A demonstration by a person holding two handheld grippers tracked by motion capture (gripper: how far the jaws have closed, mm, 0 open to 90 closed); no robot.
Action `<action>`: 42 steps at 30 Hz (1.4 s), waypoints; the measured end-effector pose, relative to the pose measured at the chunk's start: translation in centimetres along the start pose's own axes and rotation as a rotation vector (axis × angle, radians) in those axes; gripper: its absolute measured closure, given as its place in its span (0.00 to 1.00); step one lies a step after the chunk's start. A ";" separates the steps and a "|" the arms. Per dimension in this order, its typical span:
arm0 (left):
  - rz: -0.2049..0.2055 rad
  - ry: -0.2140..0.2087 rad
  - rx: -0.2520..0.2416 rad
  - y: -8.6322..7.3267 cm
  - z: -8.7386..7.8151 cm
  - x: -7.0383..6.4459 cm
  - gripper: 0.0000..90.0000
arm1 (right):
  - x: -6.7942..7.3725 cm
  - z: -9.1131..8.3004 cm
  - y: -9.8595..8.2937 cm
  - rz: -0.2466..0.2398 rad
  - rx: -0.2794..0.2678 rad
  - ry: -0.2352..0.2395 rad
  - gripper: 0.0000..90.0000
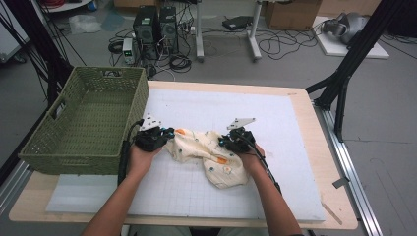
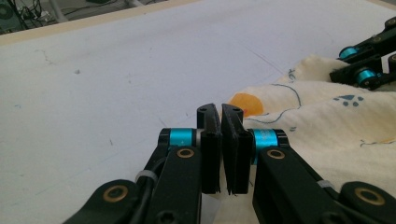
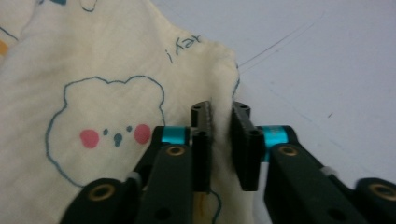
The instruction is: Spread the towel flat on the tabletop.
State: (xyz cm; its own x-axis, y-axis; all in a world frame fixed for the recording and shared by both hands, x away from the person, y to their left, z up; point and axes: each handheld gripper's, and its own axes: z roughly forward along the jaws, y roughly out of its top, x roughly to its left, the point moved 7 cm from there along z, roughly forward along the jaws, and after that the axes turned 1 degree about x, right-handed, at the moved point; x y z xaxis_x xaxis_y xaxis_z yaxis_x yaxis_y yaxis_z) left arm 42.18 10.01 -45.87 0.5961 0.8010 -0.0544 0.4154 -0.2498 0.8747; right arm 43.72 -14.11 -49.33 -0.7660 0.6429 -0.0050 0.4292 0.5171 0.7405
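Cloth [image 1: 211,157], cream-coloured and printed with bears, paw marks and orange dots, lay crumpled near the middle of a white gridded mat [image 1: 275,147] on a pale wooden counter [image 1: 328,172]. Small handwritten-style lettering ran along one edge of the fabric in the right gripper view, too small and tilted to read with certainty.

At far left a green woven basket [image 1: 86,123] stood on the counter's left end, just beside the mat. Next to it the left claw [image 1: 164,133] sat at the cloth's left edge; in the left gripper view its jaws stood almost closed, a thin slit between them, and whether fabric was caught there could not be told. Further right, the right claw [image 3: 221,140] pinched a raised fold of the cloth between narrowly set jaws, at the fabric's right side.

Beyond the counter, a grey floor carried two black computer towers [image 1: 156,27], loose tangled cables [image 1: 275,46], white desk legs [image 1: 255,34] and cardboard boxes [image 1: 290,12]. Black tripod legs [image 1: 344,73] rose at right.
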 end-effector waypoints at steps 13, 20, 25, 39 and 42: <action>-0.044 0.041 -0.021 0.4 0.1 -0.1 0.53 | -9.0 -4.5 -1.2 0.165 -0.014 -0.483 0.94; -0.036 -0.068 -0.009 0.3 0.5 -2.0 0.46 | -10.2 -5.6 -2.2 0.230 -0.004 -0.554 0.88; -0.008 -0.153 0.036 -0.1 1.4 -4.0 0.44 | -9.1 -7.1 -1.6 0.226 -0.062 -0.510 0.66; 0.086 -0.228 0.084 -0.6 3.8 -8.2 0.48 | -5.4 -12.4 -5.2 0.179 -0.168 -0.442 0.58; 0.074 -0.171 0.068 -0.2 4.3 -7.9 0.59 | -4.7 -12.6 -6.0 0.166 -0.159 -0.412 0.58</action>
State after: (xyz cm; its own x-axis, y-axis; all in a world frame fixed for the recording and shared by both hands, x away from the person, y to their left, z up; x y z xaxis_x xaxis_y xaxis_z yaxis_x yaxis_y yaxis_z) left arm 40.38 1.38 -47.71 0.7324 0.6765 -0.0770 0.4081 -0.3456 0.8450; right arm 38.69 -27.31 -45.29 -0.4254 0.8969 -0.1205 0.4268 0.3163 0.8473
